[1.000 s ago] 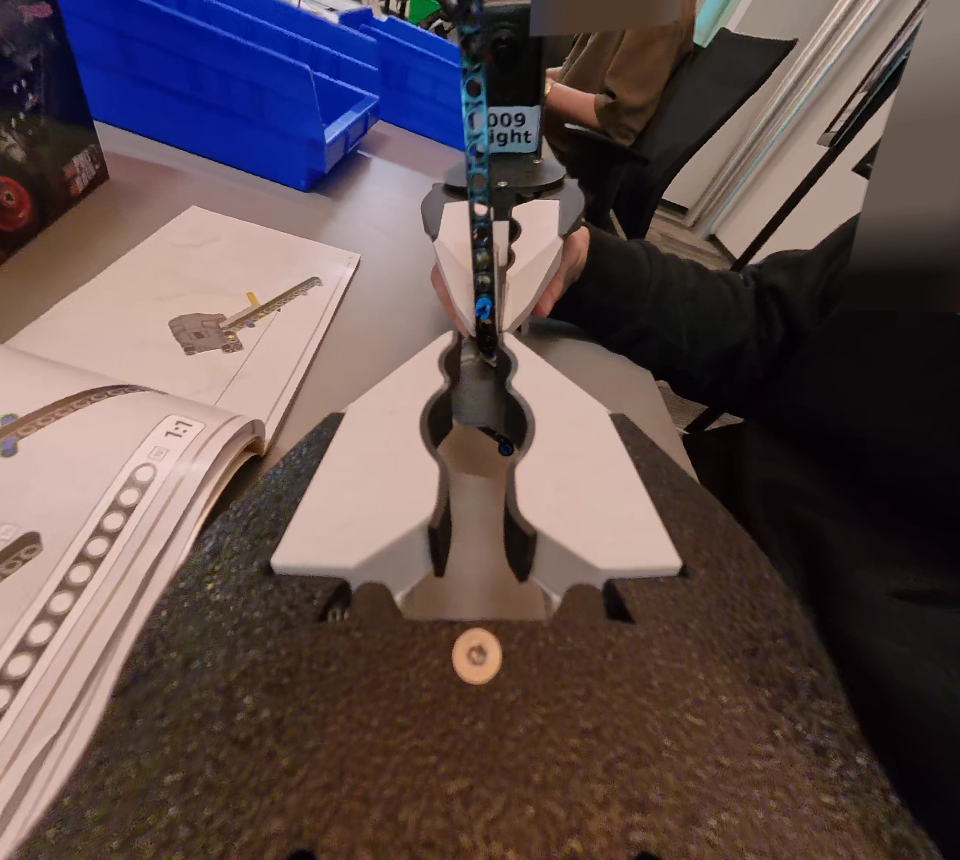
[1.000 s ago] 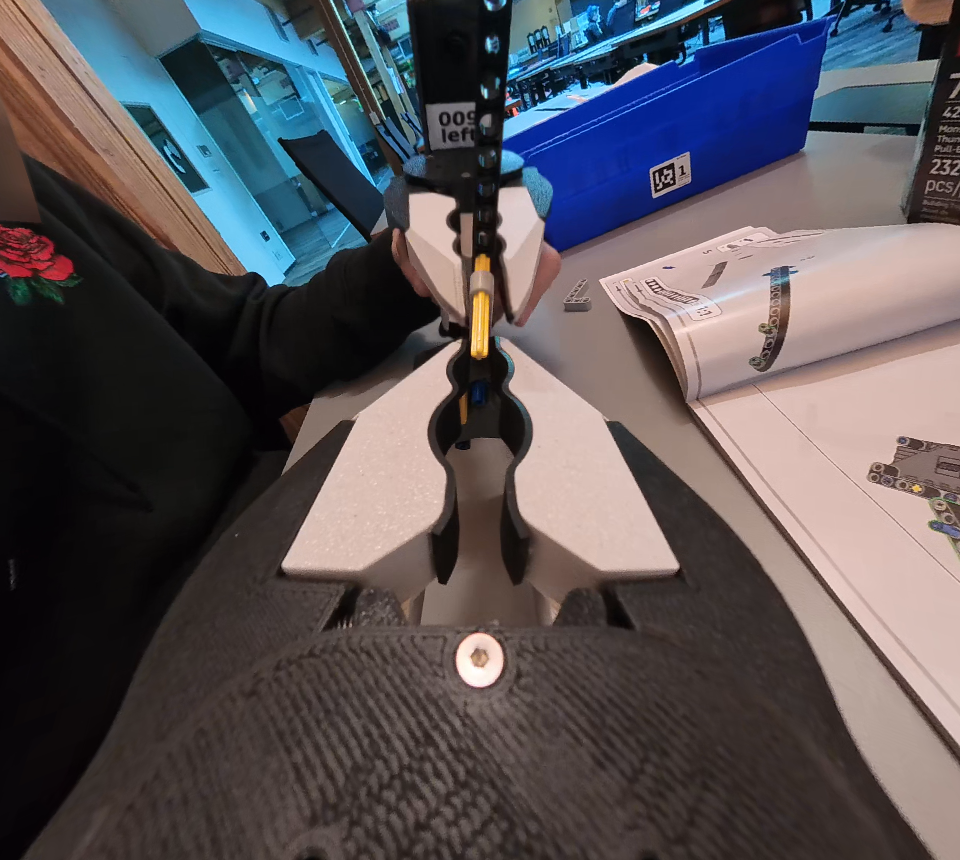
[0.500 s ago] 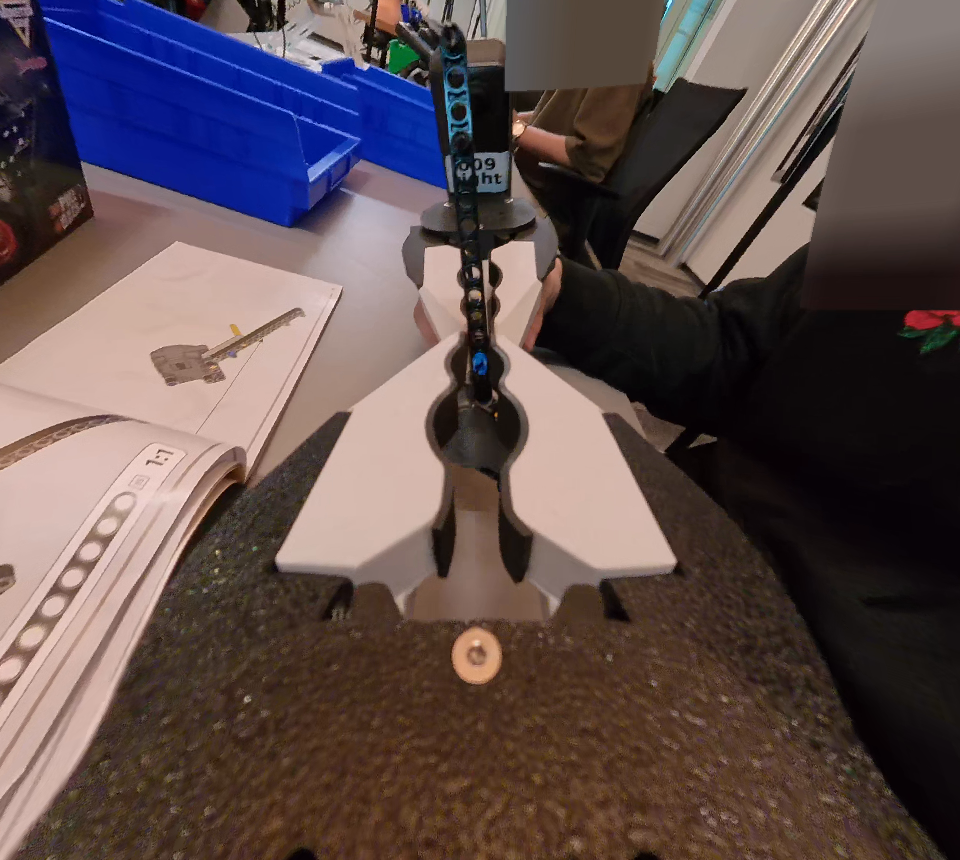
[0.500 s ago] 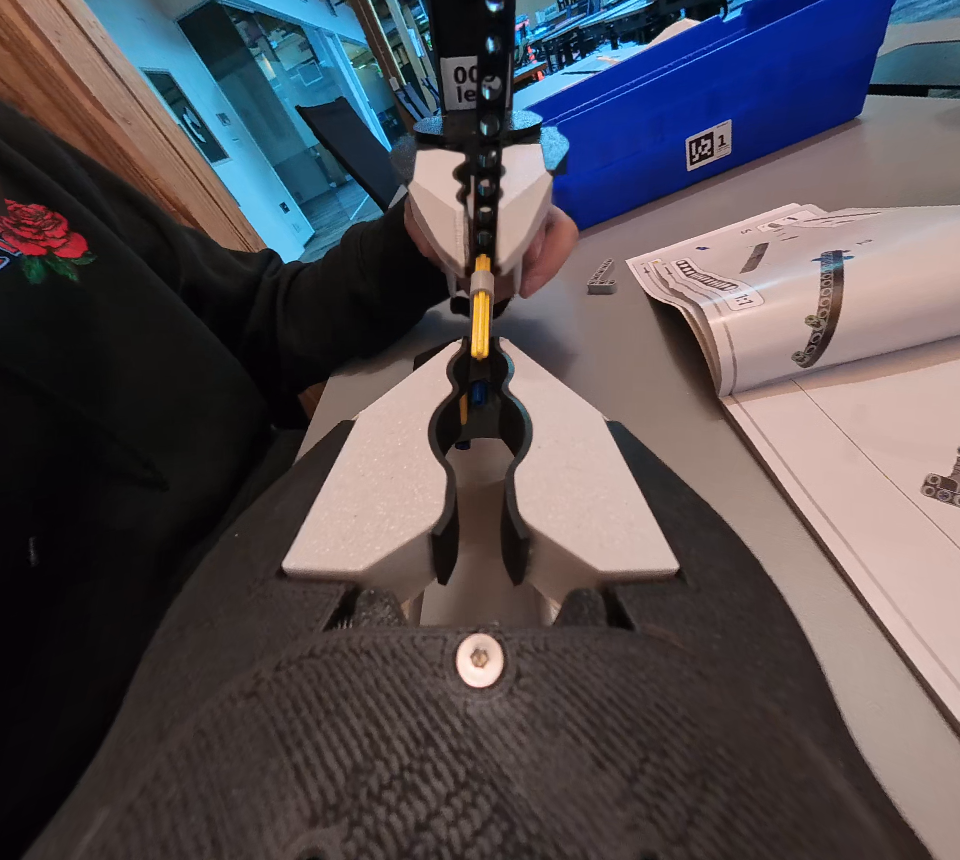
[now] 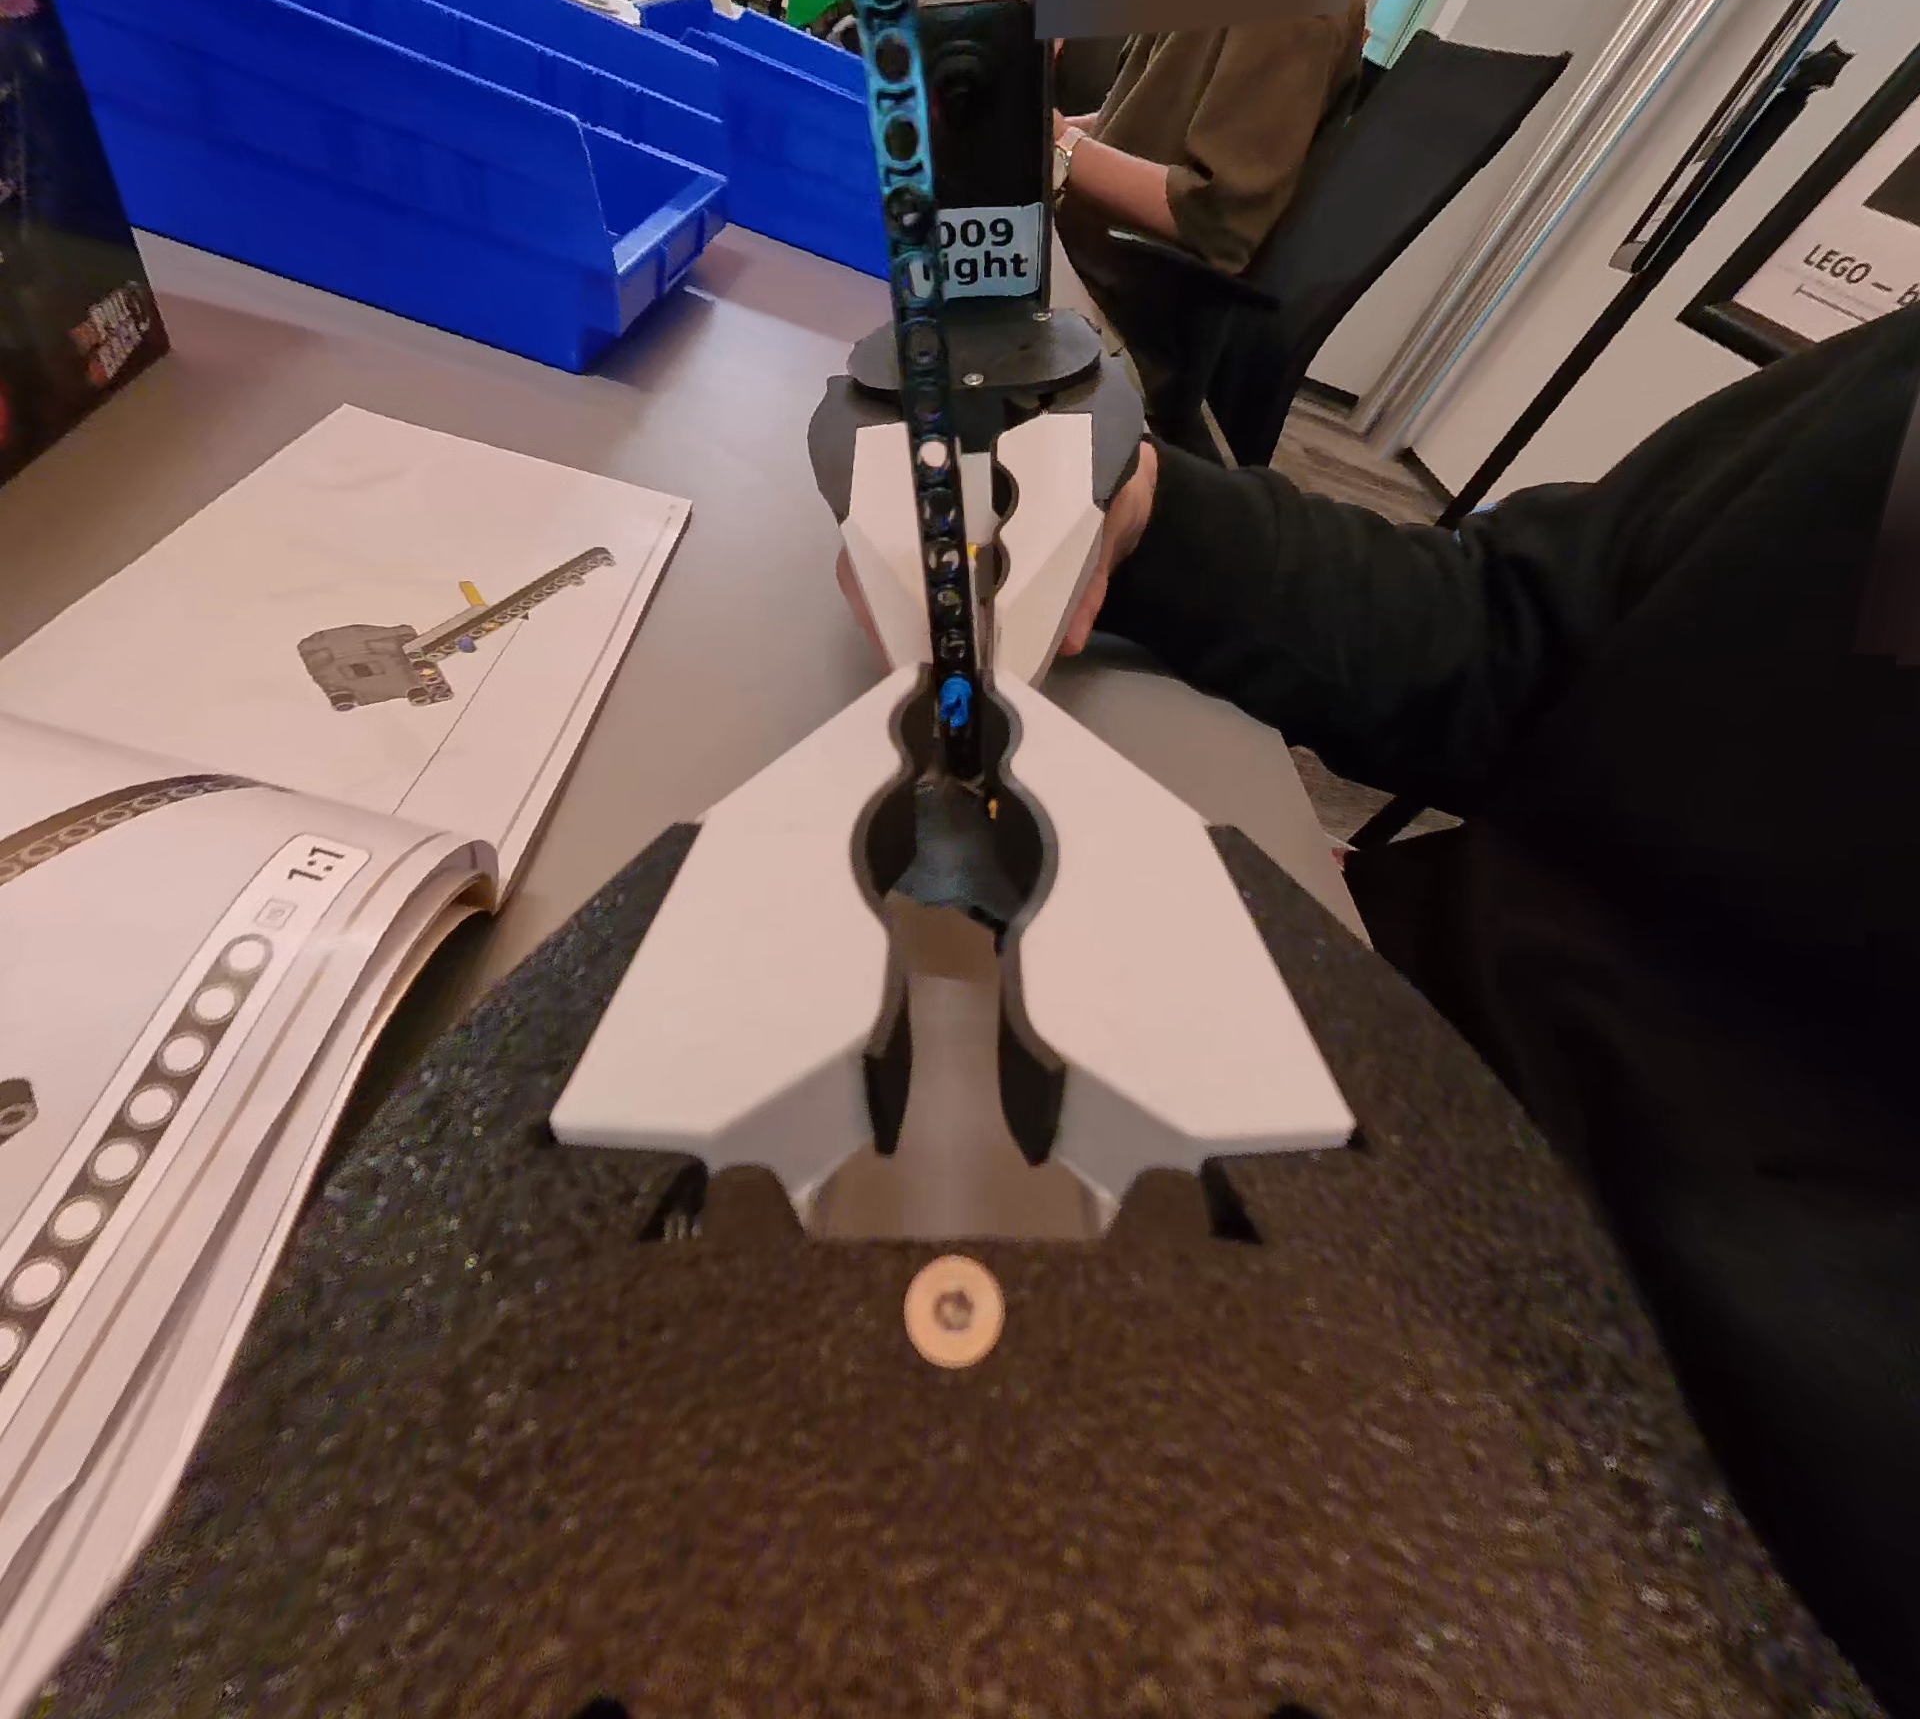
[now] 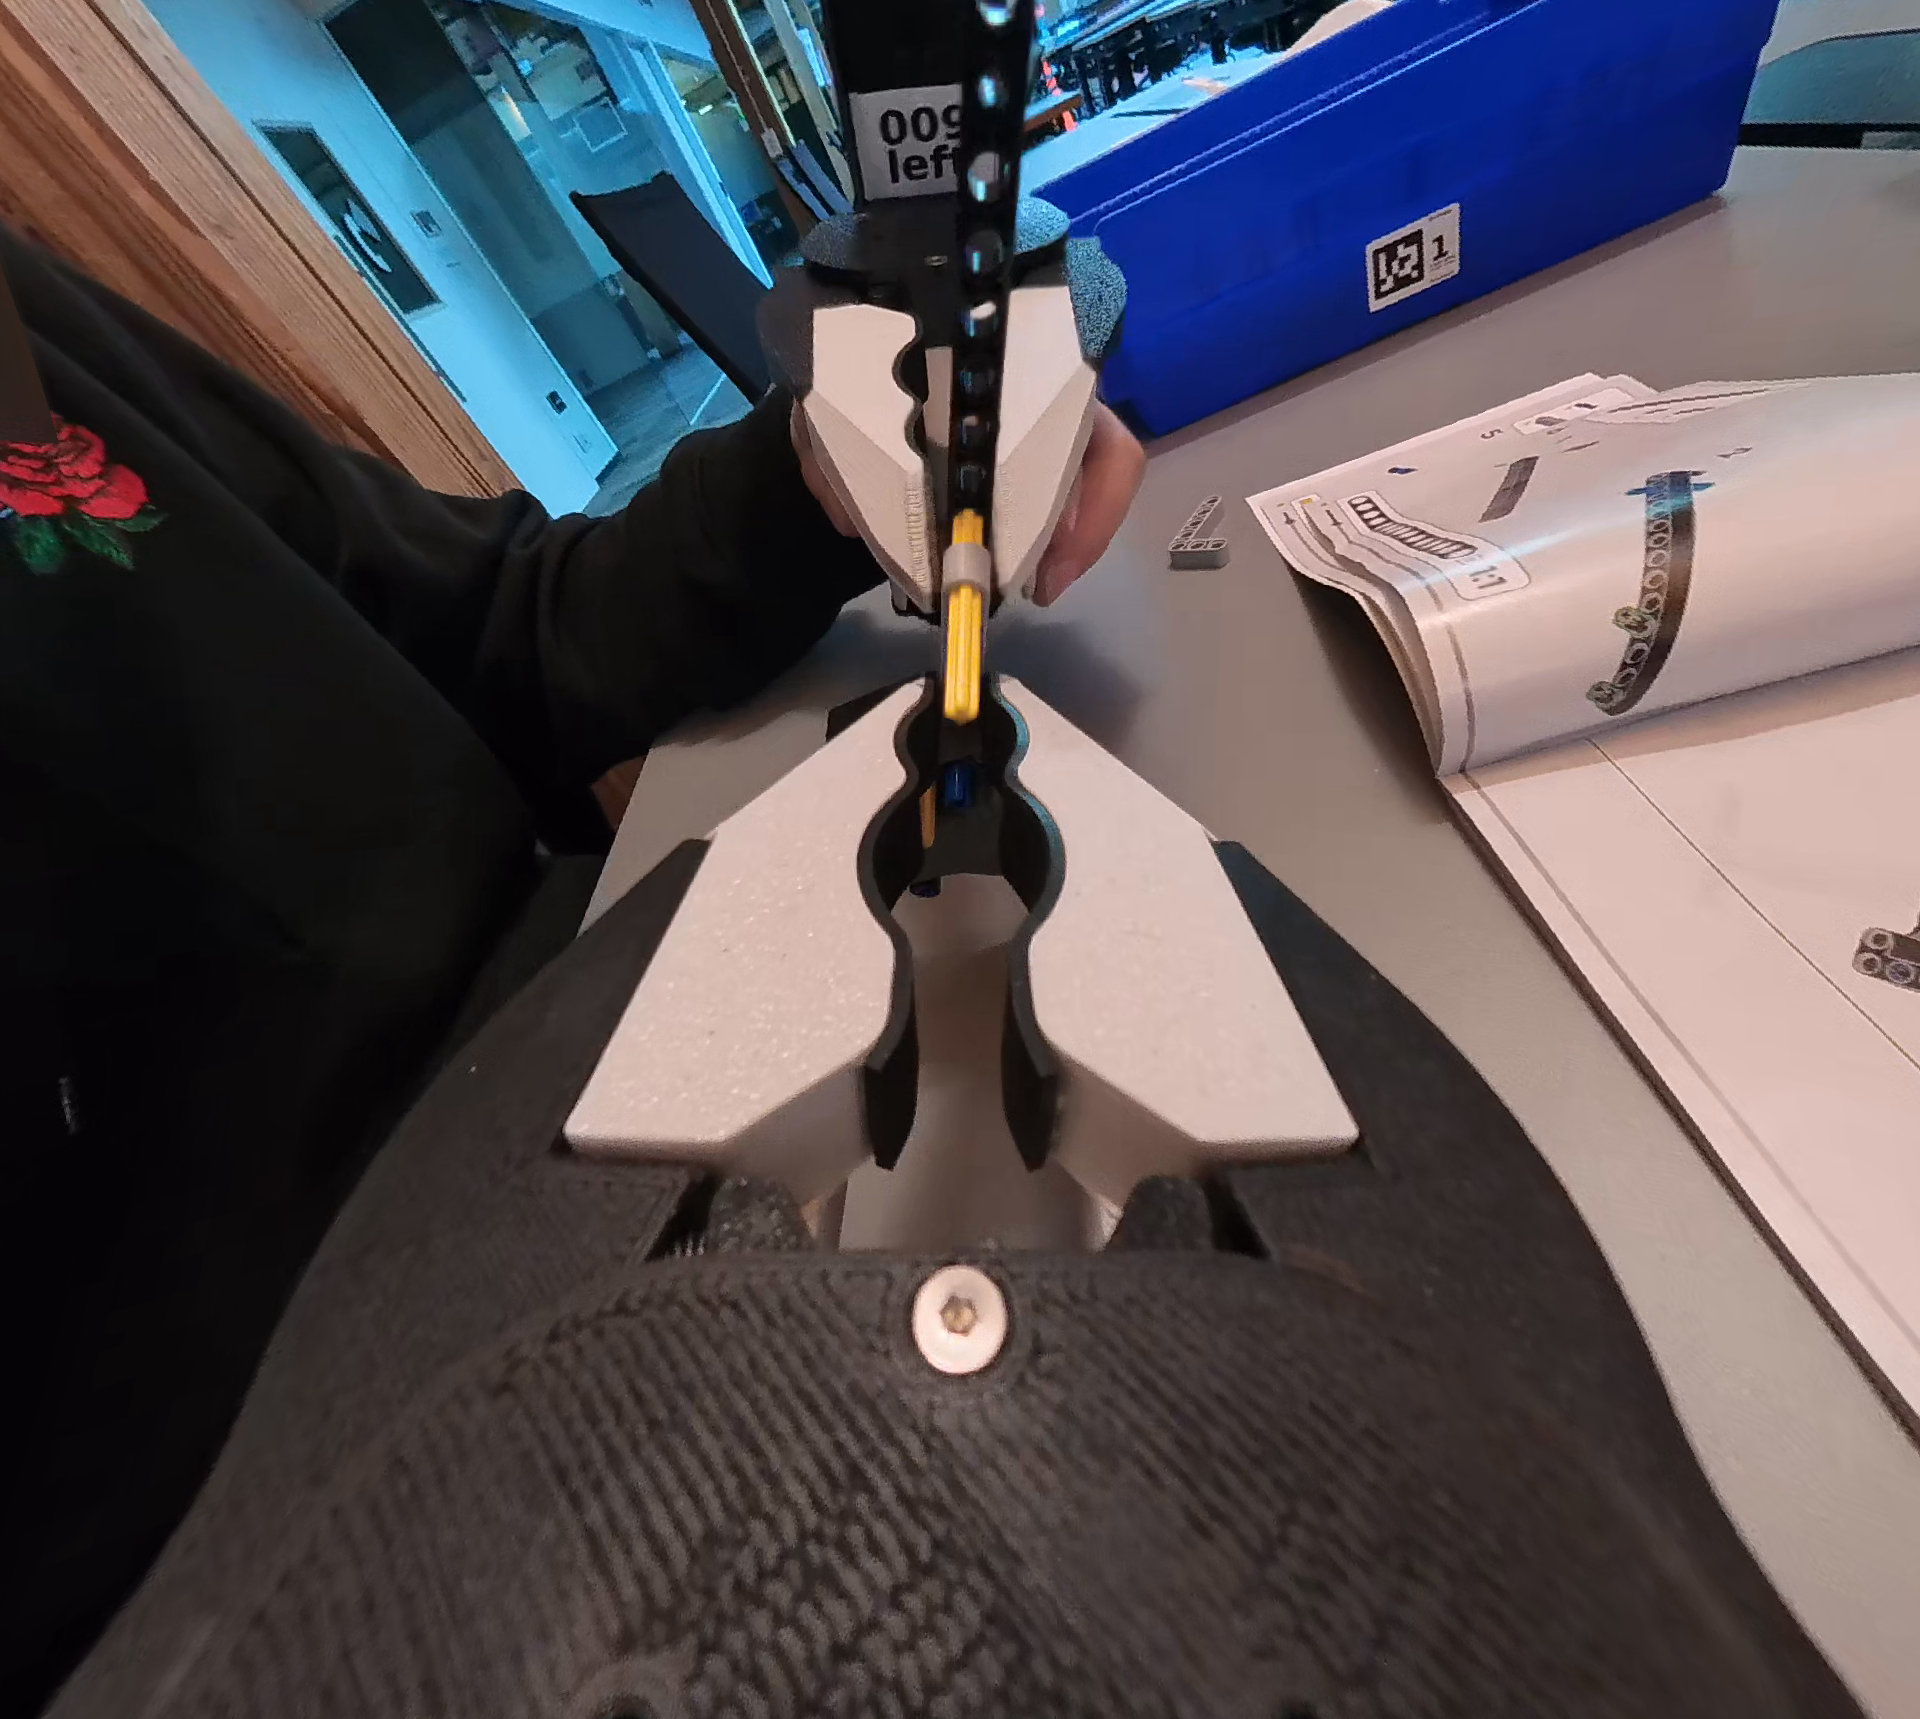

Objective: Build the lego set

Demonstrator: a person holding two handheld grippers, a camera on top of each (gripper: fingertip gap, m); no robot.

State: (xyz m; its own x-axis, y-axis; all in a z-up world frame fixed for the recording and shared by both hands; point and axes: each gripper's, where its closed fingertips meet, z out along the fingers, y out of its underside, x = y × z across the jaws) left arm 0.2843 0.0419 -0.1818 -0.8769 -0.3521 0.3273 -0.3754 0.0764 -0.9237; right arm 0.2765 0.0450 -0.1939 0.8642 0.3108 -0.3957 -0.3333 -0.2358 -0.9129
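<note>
A long black lego beam [image 5: 914,235] with holes stands upright between my two grippers, which face each other tip to tip above the table. My left gripper [image 5: 951,698] is shut on the beam's lower end, by a blue pin [image 5: 953,701]; a dark part sits deeper between its jaws. In the right wrist view the beam [image 6: 987,111] rises in front of the left gripper [image 6: 951,594]. A yellow axle [image 6: 964,656] with a grey bush [image 6: 966,570] sticks out of the beam. My right gripper [image 6: 961,698] is shut on that axle. It also shows in the left wrist view [image 5: 966,646].
The open instruction booklet [image 5: 312,630] lies on the grey table [image 5: 727,422], and shows to the right in the right wrist view [image 6: 1558,589]. Blue bins [image 5: 364,142] stand behind. A small grey lego piece [image 6: 1200,537] lies by the booklet. The set's box [image 5: 62,267] is far left. Only a small space, under 4 cm, lies between the two pairs of fingers.
The beam's top has tipped to the left in the left wrist view. Both grippers kept their hold and stayed tip to tip while the pair shifted slightly over the table.
</note>
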